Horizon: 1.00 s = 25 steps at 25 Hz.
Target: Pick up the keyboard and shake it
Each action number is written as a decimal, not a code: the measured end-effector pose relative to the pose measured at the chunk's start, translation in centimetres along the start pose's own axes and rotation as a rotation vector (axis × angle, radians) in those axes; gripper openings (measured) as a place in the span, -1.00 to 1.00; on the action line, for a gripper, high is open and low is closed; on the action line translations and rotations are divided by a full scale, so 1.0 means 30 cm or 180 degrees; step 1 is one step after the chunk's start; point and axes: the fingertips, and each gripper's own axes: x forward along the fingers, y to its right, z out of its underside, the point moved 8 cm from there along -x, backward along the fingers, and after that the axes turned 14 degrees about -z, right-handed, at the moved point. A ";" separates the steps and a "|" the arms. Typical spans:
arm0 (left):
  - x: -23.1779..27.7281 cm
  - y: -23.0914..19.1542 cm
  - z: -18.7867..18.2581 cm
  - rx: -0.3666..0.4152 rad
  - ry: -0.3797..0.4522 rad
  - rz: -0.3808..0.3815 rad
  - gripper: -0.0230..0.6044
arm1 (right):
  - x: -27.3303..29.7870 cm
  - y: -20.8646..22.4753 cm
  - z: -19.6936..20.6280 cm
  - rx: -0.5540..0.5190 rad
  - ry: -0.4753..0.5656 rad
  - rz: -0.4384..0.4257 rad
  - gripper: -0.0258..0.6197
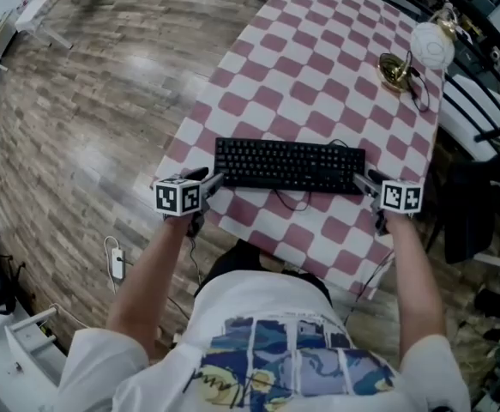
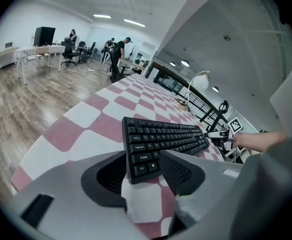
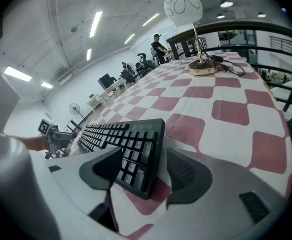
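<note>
Black keyboard | left tool spread round end | right tool likewise, apparently loose

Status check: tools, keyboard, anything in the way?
Left tool open, left end of keyboard between its jaws. Right tool open round the right end. Keyboard flat on table, not gripped. Lamp far back, clear.

The keyboard between the left gripper and the right gripper is black. Both grippers have black square marks on white. The tablecloth under them has pink and white squares. Far past the right gripper, the lamp is white and gold. Beside the left gripper, the floor is brown wood.
</note>
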 end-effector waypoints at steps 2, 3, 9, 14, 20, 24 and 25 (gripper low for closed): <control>0.038 -0.015 -0.009 -0.0028 -0.0068 0.0054 -0.29 | 0.023 0.016 -0.011 0.0051 -0.0024 -0.0038 -0.04; 0.055 -0.022 -0.015 -0.0043 -0.0095 0.0072 -0.28 | 0.033 0.020 -0.016 0.0071 -0.0042 -0.0059 -0.01; 0.130 -0.036 -0.061 -0.0112 -0.0217 0.0162 -0.26 | 0.076 0.050 -0.024 0.0167 -0.0143 -0.0161 0.05; 0.168 -0.036 -0.085 -0.0080 -0.0318 0.0160 -0.24 | 0.105 0.045 -0.047 0.0109 -0.0260 -0.0199 0.08; 0.193 -0.022 -0.098 -0.0107 -0.0436 0.0195 -0.18 | 0.131 0.034 -0.062 0.0106 -0.0383 -0.0202 0.09; 0.207 -0.011 -0.100 -0.0146 -0.0537 0.0161 -0.14 | 0.145 0.034 -0.063 0.0143 -0.0502 -0.0131 0.08; 0.210 -0.008 -0.101 -0.0144 -0.0560 0.0140 -0.13 | 0.146 0.033 -0.063 0.0153 -0.0516 -0.0107 0.08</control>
